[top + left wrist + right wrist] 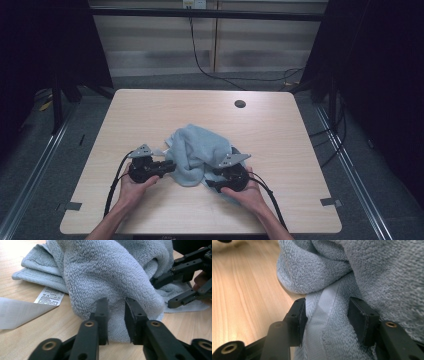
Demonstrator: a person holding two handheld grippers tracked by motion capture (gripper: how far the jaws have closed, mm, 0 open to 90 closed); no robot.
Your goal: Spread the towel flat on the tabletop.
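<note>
A light blue terry towel lies crumpled in a heap on the wooden table, near the front. At the heap's left side, my left gripper has its jaws close together with a hanging fold of the towel pinched between them. My right gripper is at the heap's front right. Its jaws stand wider, pressed on both sides of a bunched hem of the towel, which fills the gap. The right gripper's jaws also appear past the towel in the left gripper view.
A white care label sticks out from the towel's edge on the table. A round cable hole sits at the table's back right. A person's hands hold both grippers at the front edge. Cables trail on the floor beyond.
</note>
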